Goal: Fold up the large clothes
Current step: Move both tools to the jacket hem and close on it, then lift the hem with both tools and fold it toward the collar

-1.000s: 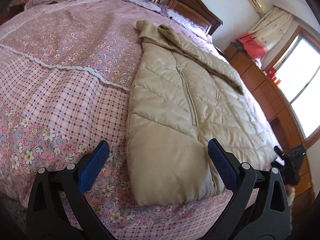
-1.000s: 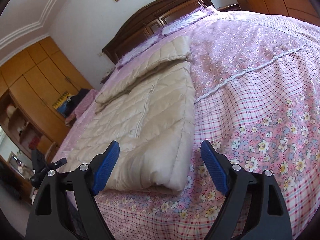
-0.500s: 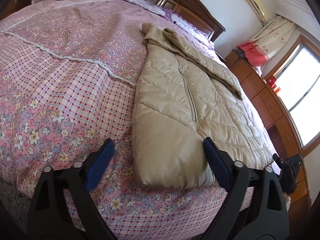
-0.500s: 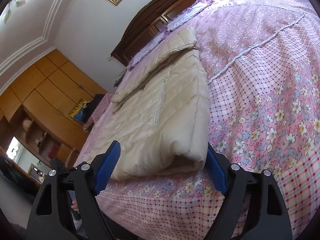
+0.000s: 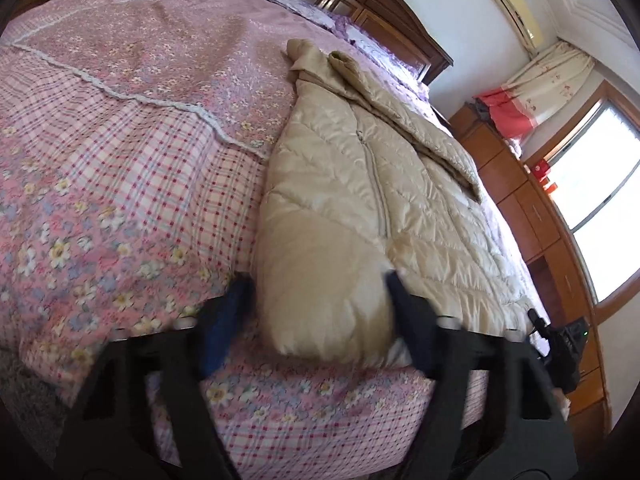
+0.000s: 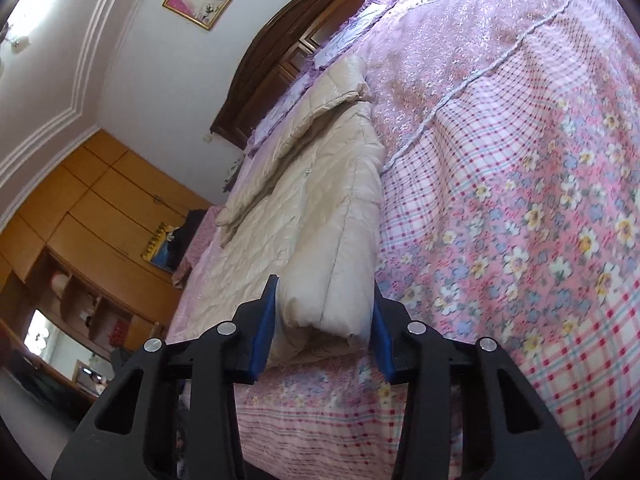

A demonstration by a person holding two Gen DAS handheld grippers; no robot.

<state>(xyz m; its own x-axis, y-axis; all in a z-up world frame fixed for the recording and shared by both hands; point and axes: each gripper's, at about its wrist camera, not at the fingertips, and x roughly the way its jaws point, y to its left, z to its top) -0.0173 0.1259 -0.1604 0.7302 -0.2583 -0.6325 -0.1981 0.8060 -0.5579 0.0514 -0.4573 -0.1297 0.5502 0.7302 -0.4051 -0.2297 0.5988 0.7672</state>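
Note:
A beige quilted down coat lies lengthwise on the pink floral bed, sleeves folded over its front, hem at the near bed edge. It also shows in the right wrist view. My left gripper straddles one hem corner, jaws partly closed and blurred, with the puffy fabric between them. My right gripper straddles the other hem corner; its blue pads press against both sides of the folded edge.
The bedspread covers the bed around the coat. A dark wooden headboard stands at the far end. Wooden wardrobes line one wall and a window with low cabinets the other. A black device sits beyond the bed's foot.
Both grippers moved forward onto the coat's hem corners and their jaws narrowed from wide open. The right one has closed on the fabric; the left is still closing.

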